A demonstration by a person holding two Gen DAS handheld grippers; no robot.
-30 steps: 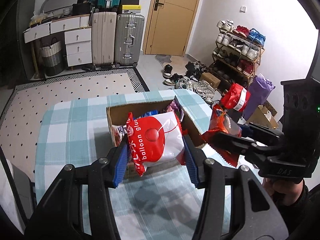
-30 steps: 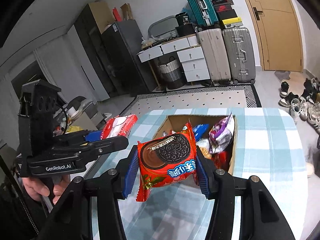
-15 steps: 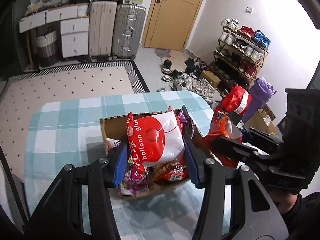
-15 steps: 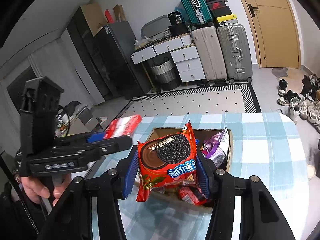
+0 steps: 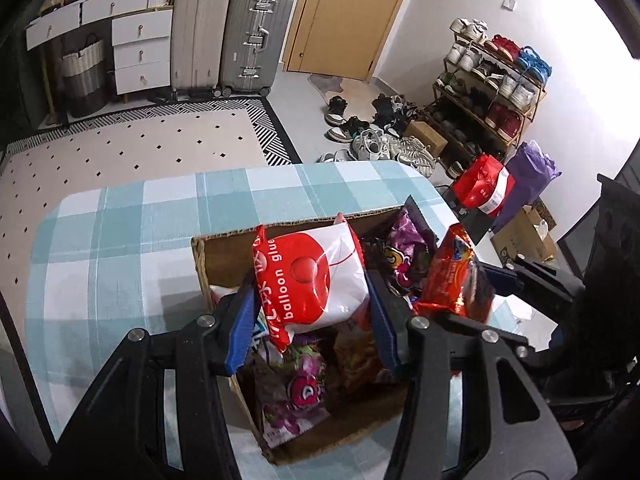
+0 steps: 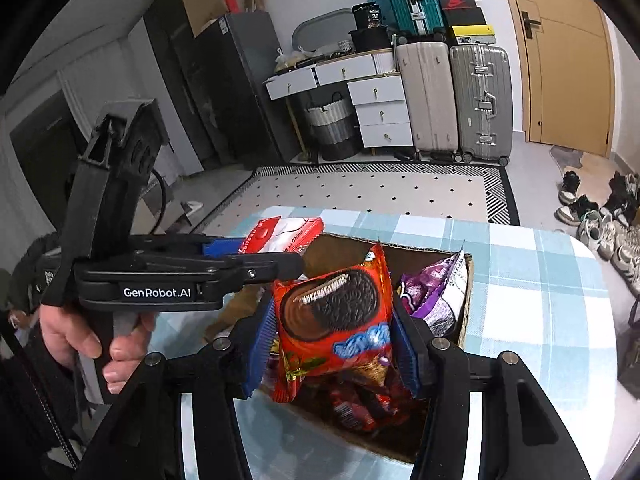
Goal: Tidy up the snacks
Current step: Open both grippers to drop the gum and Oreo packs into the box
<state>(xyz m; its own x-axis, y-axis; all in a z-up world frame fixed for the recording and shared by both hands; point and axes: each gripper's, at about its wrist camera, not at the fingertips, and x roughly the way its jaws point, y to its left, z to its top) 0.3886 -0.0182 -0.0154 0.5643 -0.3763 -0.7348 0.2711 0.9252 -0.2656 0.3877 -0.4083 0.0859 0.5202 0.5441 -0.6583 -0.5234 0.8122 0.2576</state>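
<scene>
Red-and-white balloon glue packet (image 5: 316, 284) sitting clamped in the left tongs (image 5: 310, 320), hanging just above the open cardboard box (image 5: 224, 248) of snacks on the checked worktop (image 5: 120, 232). Right tongs (image 5: 486, 284) showing alongside. Switching to the right wrist: red cookie pack (image 6: 336, 312) being squeezed in the right tongs (image 6: 332, 344), hovering over the same box (image 6: 468, 304); left tongs (image 6: 264, 254) gripping beside it.

both wrist views tilt down, close above cardboard box (image 5: 224, 240) (image 6: 466, 320) on checked table (image 5: 120, 240) (image 6: 540, 280); shared: box, suitcases (image 5: 256, 36) (image 6: 480, 100), door (image 5: 344, 12) (image 6: 568, 60).
</scene>
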